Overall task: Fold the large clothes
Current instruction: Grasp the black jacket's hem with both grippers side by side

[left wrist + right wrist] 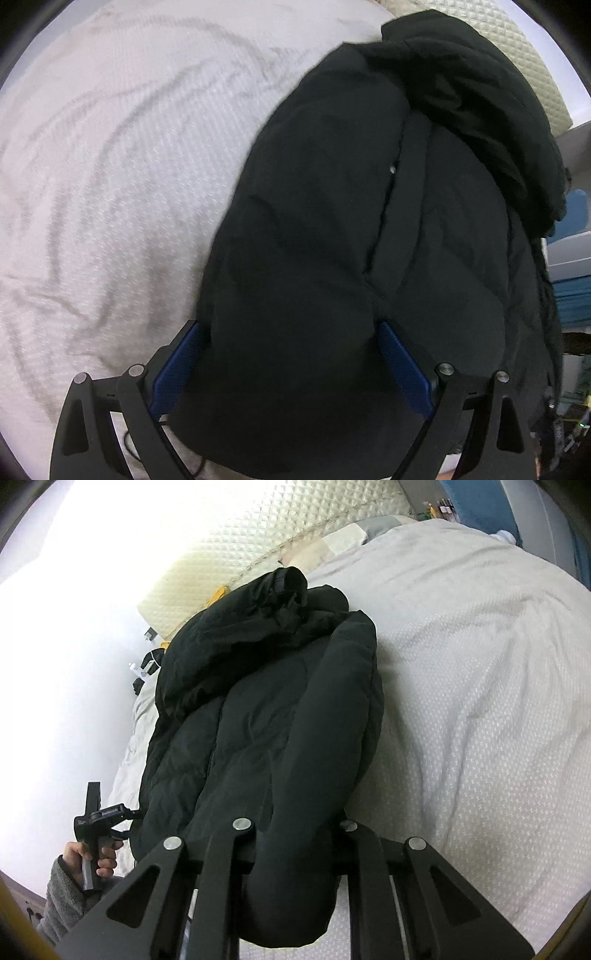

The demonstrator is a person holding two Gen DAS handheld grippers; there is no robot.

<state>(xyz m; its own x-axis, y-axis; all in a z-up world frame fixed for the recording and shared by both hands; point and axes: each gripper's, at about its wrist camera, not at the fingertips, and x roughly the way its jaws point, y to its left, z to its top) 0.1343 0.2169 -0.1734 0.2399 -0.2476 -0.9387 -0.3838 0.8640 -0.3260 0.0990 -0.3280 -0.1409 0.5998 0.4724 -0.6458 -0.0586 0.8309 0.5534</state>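
Observation:
A large black padded jacket (369, 221) lies lengthwise on a white bedspread (110, 166), hood end far from me. In the left wrist view my left gripper (291, 354) has its blue-padded fingers (181, 362) wide apart with the jacket's near hem bulging between them. In the right wrist view the jacket (258, 720) runs away from me, and a sleeve fold (295, 867) passes between the fingers of my right gripper (295, 834), whose tips are hidden under the fabric. The left gripper's handle (99, 823) shows at lower left, held by a hand.
The white textured bedspread (480, 701) stretches to the right of the jacket. A cream quilted headboard (258, 535) stands at the far end. Blue and white furniture (572, 258) lies beyond the bed's right edge. A grey-sleeved arm (62, 897) is at lower left.

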